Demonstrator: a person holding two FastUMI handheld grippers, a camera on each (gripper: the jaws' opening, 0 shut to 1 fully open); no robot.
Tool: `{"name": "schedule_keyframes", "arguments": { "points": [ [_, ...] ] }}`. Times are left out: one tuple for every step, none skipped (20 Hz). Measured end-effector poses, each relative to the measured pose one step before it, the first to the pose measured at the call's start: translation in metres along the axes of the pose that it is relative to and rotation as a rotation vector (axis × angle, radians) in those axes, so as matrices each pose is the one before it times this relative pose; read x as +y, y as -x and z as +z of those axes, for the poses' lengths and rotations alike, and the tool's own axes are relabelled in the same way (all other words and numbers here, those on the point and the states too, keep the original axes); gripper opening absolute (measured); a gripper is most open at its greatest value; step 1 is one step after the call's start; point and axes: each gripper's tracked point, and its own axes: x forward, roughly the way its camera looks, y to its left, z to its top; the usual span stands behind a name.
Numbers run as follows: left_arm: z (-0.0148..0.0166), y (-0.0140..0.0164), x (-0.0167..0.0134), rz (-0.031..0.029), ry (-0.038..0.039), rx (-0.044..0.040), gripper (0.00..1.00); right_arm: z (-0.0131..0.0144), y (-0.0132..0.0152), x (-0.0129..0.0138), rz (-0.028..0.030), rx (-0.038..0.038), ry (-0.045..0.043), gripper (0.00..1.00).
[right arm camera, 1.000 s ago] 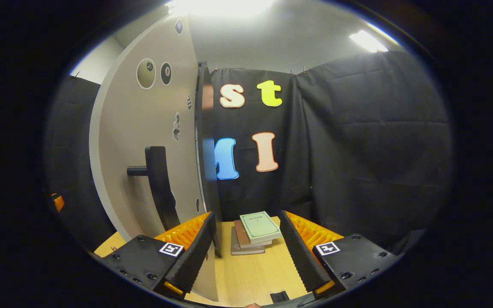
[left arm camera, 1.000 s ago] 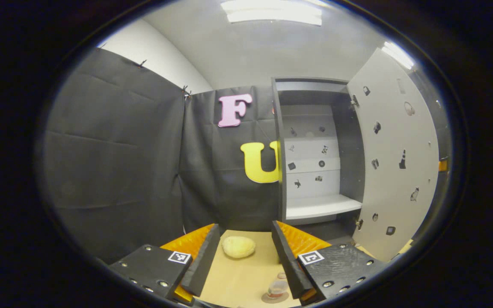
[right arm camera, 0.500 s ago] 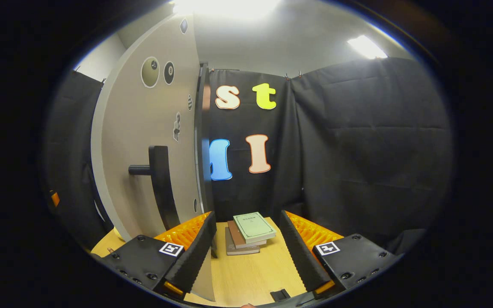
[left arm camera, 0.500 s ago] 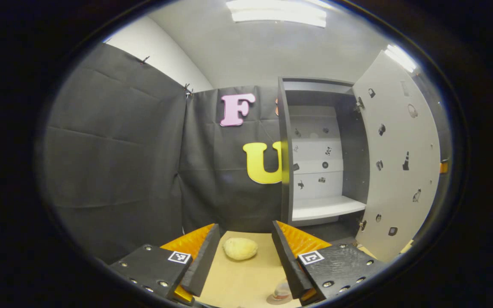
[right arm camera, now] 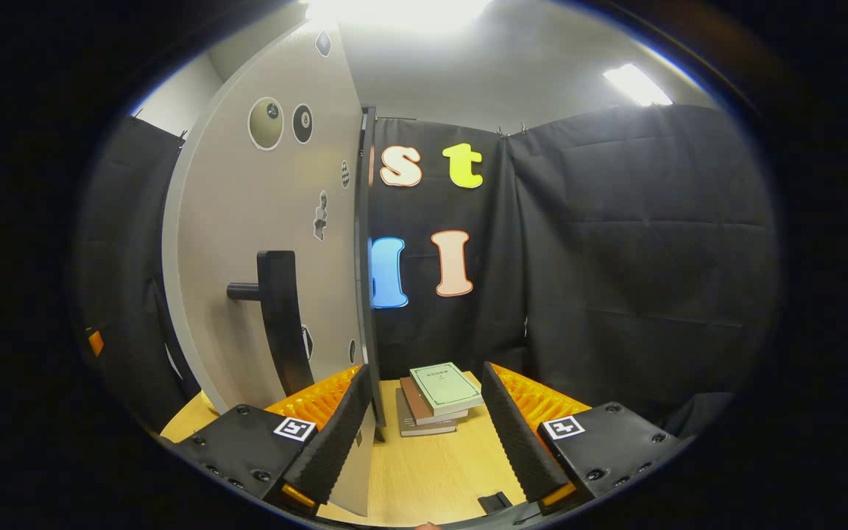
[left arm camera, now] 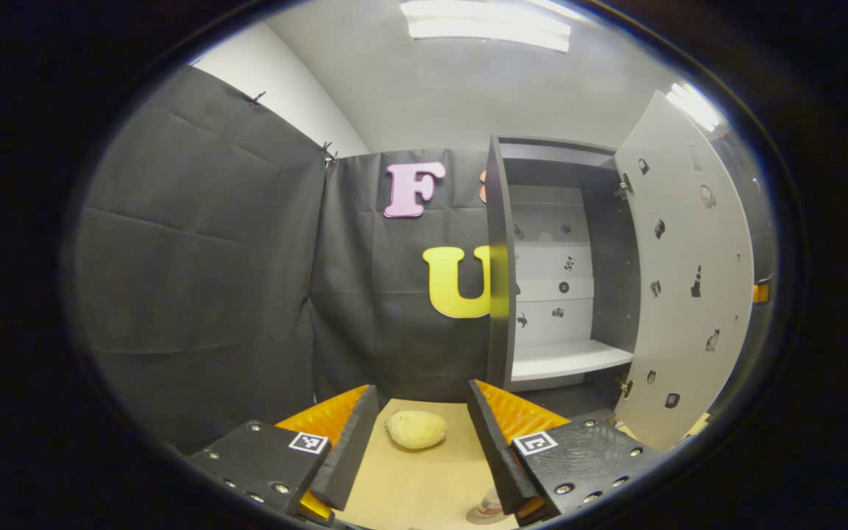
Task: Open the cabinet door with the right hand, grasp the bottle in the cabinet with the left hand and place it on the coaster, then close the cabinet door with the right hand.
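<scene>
My left gripper [left arm camera: 422,397] is open over the wooden table with nothing between its fingers. Low at the view's bottom edge, a clear bottle [left arm camera: 490,503] stands on a round brown coaster [left arm camera: 477,518], half hidden behind the right-hand finger. The cabinet [left arm camera: 501,258] stands open ahead to the right, its white shelf [left arm camera: 567,359] bare and its door [left arm camera: 689,280] swung out. In the right gripper view the door's outer face [right arm camera: 277,206] with its black handle [right arm camera: 277,316] is on the left. My right gripper [right arm camera: 424,372] is open, with the door's edge [right arm camera: 364,258] just past its left finger.
A yellowish lump [left arm camera: 415,429] lies on the table [left arm camera: 409,478] ahead of the left gripper. A stack of books [right arm camera: 439,394] sits on the table before the right gripper, and a small black object [right arm camera: 496,503] lies near the front edge. Black cloth walls close in all around.
In the left gripper view the cabinet has slid right and the bottle has sunk towards the bottom edge. In the right gripper view the door's edge has shifted right, nearer the left finger.
</scene>
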Motion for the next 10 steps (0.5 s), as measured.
{"name": "schedule_keyframes", "arguments": {
  "points": [
    [-0.00117, -0.00020, 0.00383, 0.00262, 0.00472, 0.00148, 0.73, 0.00075, 0.00085, 0.00263, 0.00031, 0.00041, 0.00471, 0.96],
    [-0.00068, 0.00004, 0.00296, 0.00009, 0.00597, 0.00030, 0.73, -0.00045, -0.00060, 0.00272, -0.00014, 0.00028, 0.00307, 0.96],
    [-0.00046, -0.00090, 0.00313, 0.00125, 0.00605, -0.00010, 0.73, 0.00032, 0.00069, 0.00244, 0.00114, 0.00054, -0.00063, 0.96],
    [-0.00027, 0.00011, 0.00396, -0.00128, 0.00476, -0.00029, 0.73, -0.00049, 0.00065, 0.00333, 0.00362, 0.00122, -0.00182, 0.92],
    [0.00021, 0.00021, 0.00217, 0.00043, 0.00193, -0.00042, 0.73, -0.00012, 0.00085, 0.00329, 0.00346, 0.00150, -0.00117, 0.96],
    [-0.00201, -0.00048, 0.00142, 0.00055, 0.00011, -0.00166, 0.73, -0.00041, 0.00005, 0.00226, 0.00251, 0.00131, 0.00144, 0.96],
    [0.00019, 0.00007, 0.00198, 0.00055, -0.00136, -0.00089, 0.73, 0.00082, 0.00083, 0.00232, 0.00252, 0.00026, 0.00443, 0.96],
    [-0.00091, -0.00062, 0.00214, 0.00061, -0.00158, -0.00060, 0.73, -0.00019, 0.00125, 0.00393, 0.00368, 0.00117, 0.00296, 0.92],
    [-0.00024, 0.00007, 0.00161, 0.00050, -0.00031, -0.00150, 0.73, -0.00055, -0.00014, 0.00423, 0.00451, -0.00035, 0.00201, 0.96],
    [-0.00113, 0.00022, 0.00235, 0.00075, 0.00180, -0.00067, 0.73, -0.00108, -0.00087, 0.00338, 0.00477, 0.00151, 0.00055, 0.96]
  ]
}}
